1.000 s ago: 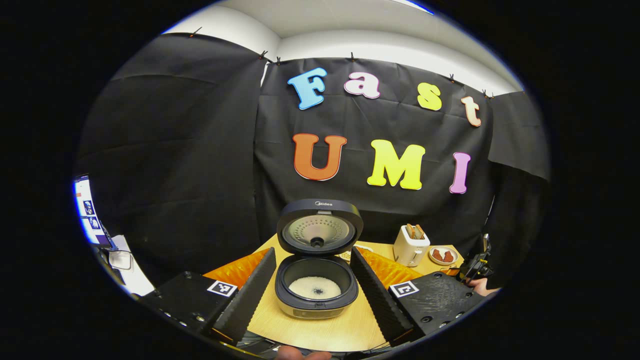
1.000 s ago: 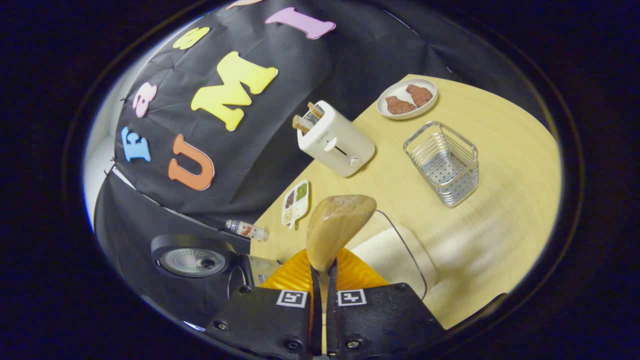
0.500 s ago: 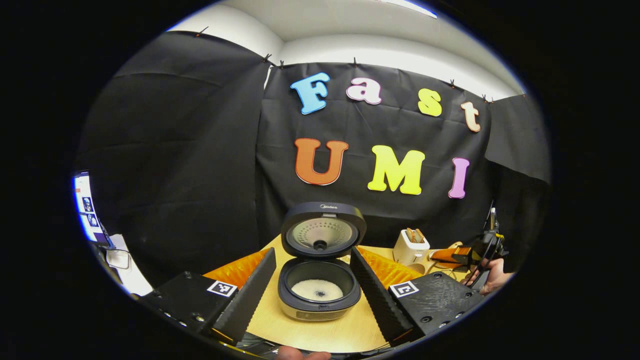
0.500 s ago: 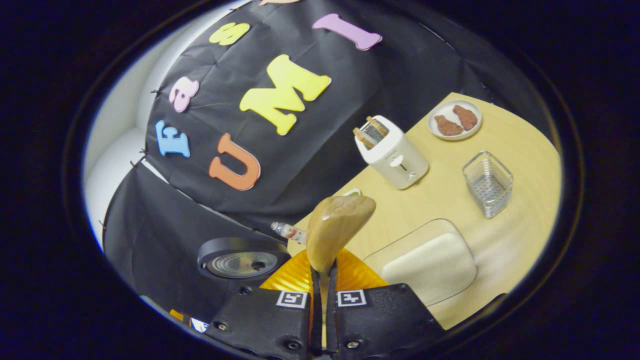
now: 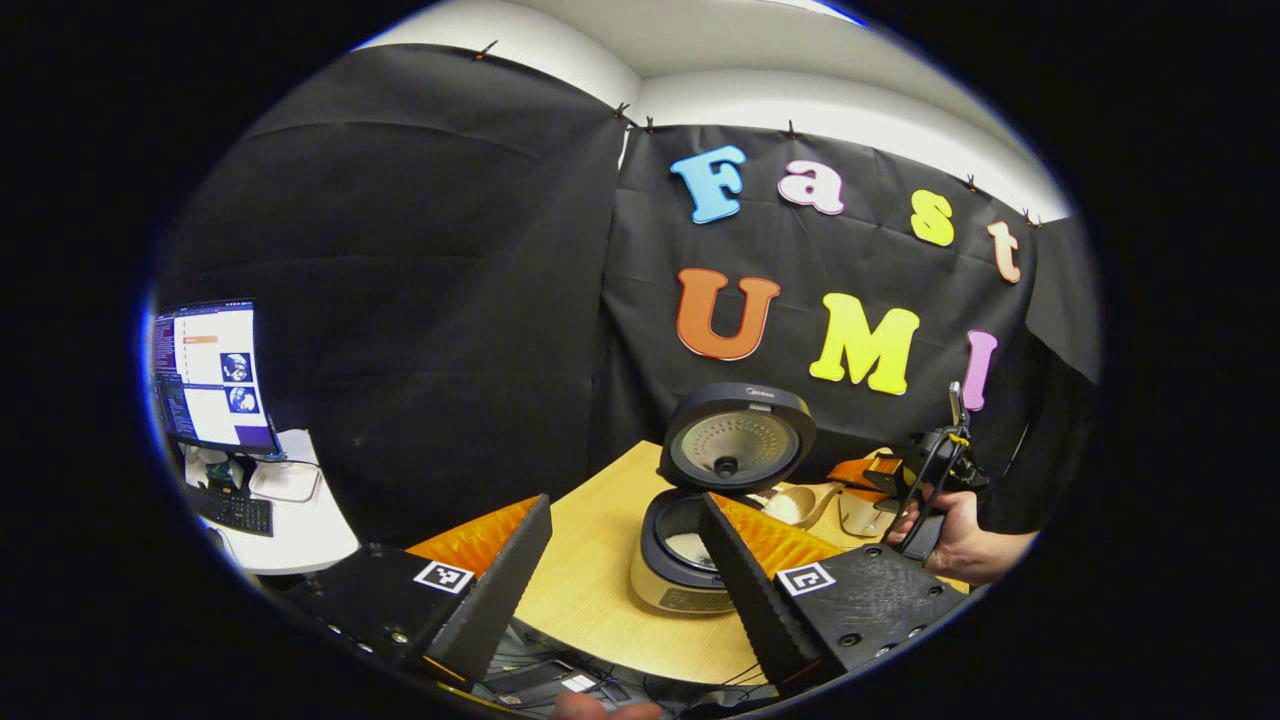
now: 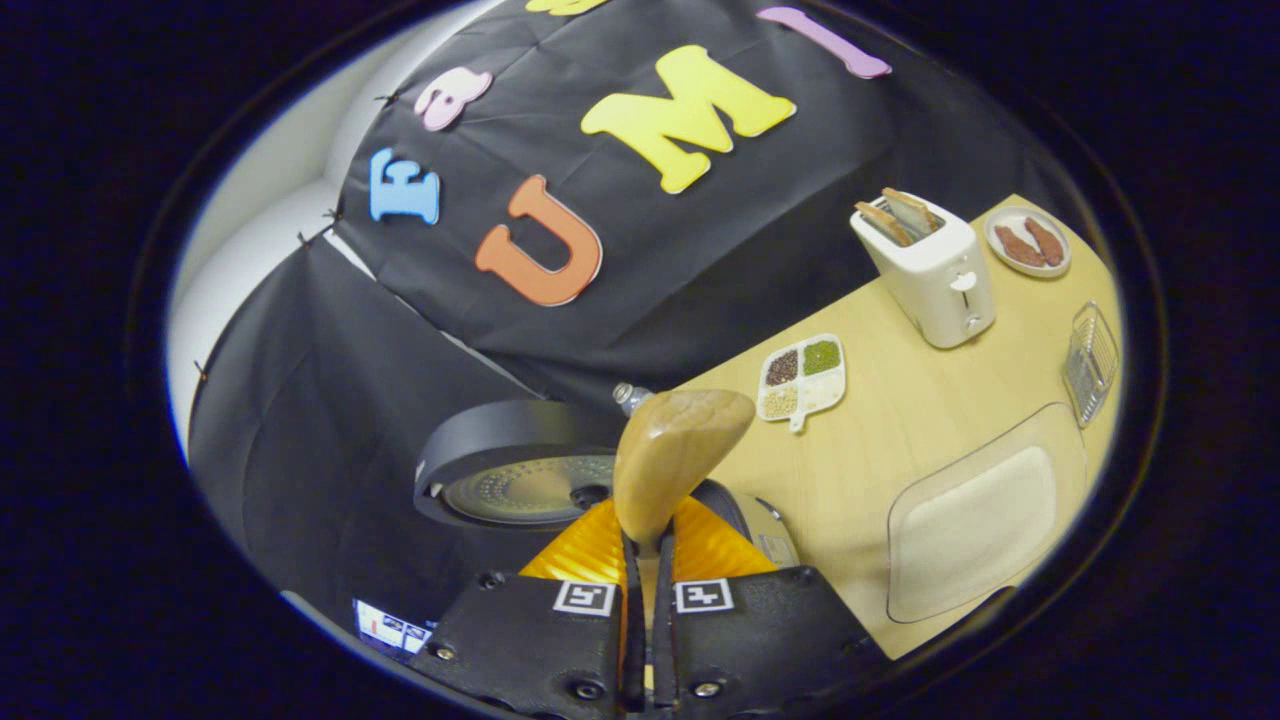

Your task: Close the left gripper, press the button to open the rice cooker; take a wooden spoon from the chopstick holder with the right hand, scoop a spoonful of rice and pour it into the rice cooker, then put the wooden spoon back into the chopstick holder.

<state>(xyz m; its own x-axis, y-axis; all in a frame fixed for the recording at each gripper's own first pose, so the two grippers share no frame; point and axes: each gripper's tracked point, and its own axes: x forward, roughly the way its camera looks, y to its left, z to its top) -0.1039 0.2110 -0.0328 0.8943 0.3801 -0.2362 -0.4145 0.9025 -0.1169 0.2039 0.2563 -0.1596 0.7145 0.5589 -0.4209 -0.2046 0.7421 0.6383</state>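
Note:
The rice cooker (image 5: pixel 680 560) stands open with its lid (image 5: pixel 737 450) upright and white rice in the pot. My left gripper (image 5: pixel 625 510) is open and empty in front of it, and the cooker sits just behind its right finger (image 5: pixel 745 585). In the right gripper view, my right gripper (image 6: pixel 645 548) is shut on the handle of the wooden spoon (image 6: pixel 680 450), whose bowl points up over the cooker lid (image 6: pixel 520 480). In the left gripper view, the spoon (image 5: pixel 792 503) hovers right of the cooker, held by the right gripper (image 5: pixel 880 478) and a hand (image 5: pixel 960 545).
A clear tray of rice (image 6: pixel 985 510) lies on the wooden table (image 6: pixel 900 430). The wire chopstick holder (image 6: pixel 1090 360) stands at the right edge. A white toaster (image 6: pixel 930 265), a plate (image 6: pixel 1028 243), a divided dish of grains (image 6: pixel 803 375) and a small bottle (image 6: pixel 628 395) sit farther back. A monitor (image 5: pixel 205 375) is at left.
The right gripper has carried the spoon away from the rice tray and holder, over to the open cooker. The left gripper has swung left, so the cooker now sits by its right finger.

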